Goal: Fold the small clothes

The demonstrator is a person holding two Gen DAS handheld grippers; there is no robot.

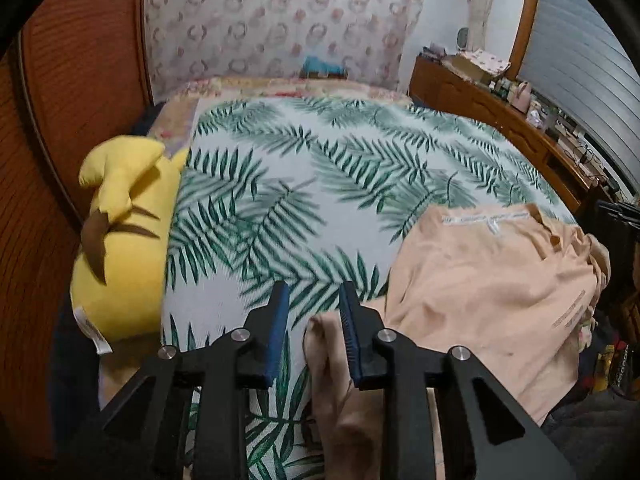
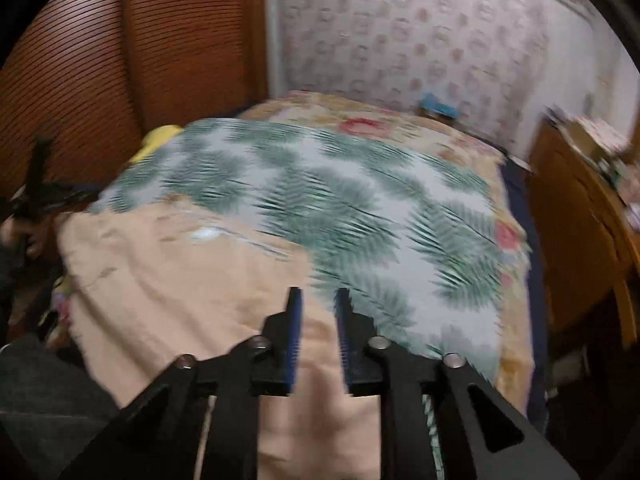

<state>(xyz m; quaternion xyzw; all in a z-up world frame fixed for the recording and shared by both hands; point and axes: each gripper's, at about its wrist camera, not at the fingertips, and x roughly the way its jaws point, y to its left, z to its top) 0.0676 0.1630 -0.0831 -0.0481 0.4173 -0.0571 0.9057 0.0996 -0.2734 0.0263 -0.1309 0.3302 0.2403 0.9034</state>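
Observation:
A peach garment (image 1: 488, 280) lies spread on the right part of the palm-leaf bedsheet (image 1: 280, 184). One narrow fold of it (image 1: 326, 356) runs toward me beside the right finger of my left gripper (image 1: 314, 296). That gripper's jaws stand apart over the sheet, and the pads do not press the fold. In the right wrist view, which is blurred, the peach garment (image 2: 180, 280) fills the lower left. My right gripper (image 2: 318, 296) hovers over its near edge with a gap between its blue pads, gripping nothing.
A yellow plush toy (image 1: 120, 240) lies along the bed's left edge by a wooden slatted door (image 1: 80, 80). A wooden dresser (image 1: 492, 104) with several small items stands to the right. A floral quilt (image 2: 360, 124) shows beyond the sheet. A hand (image 2: 16, 232) is at the far left.

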